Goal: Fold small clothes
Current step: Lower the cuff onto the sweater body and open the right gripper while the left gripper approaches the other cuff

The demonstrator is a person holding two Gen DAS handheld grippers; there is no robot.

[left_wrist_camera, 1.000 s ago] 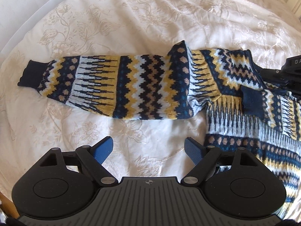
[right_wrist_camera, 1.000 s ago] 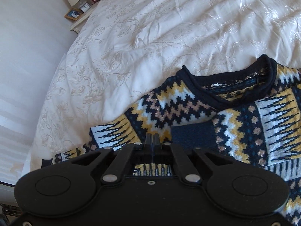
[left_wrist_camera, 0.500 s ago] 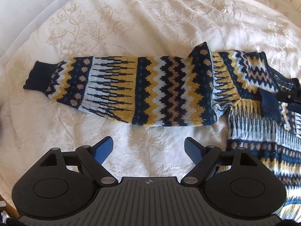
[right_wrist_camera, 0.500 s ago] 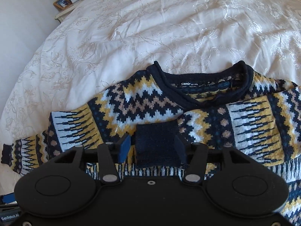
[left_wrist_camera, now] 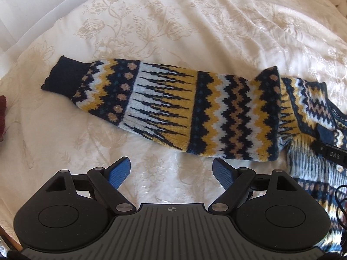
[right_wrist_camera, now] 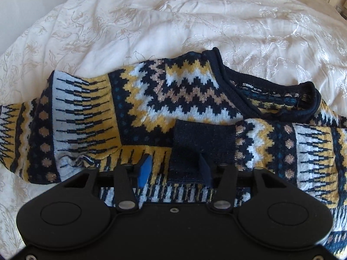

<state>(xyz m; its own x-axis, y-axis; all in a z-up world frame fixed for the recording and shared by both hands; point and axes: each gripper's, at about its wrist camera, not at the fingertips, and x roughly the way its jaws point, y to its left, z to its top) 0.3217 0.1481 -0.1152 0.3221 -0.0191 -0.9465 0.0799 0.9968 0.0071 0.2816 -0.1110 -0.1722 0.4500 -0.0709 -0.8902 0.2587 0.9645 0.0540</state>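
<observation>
- left gripper (left_wrist_camera: 171, 171) wide open, empty — unfolded sleeve (left_wrist_camera: 164, 106) at 12 o'clock could bunch if grabbed mid-length
- right gripper (right_wrist_camera: 174, 171) closing around navy cuff (right_wrist_camera: 201, 145) — could drag it off the sweater (right_wrist_camera: 138, 108)

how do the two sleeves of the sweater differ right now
The left sleeve lies stretched straight out over the bedspread, its navy cuff far from the body. The right sleeve is folded across the sweater's chest, its cuff resting below the collar. Both share the same navy, yellow and white zigzag knit.
</observation>
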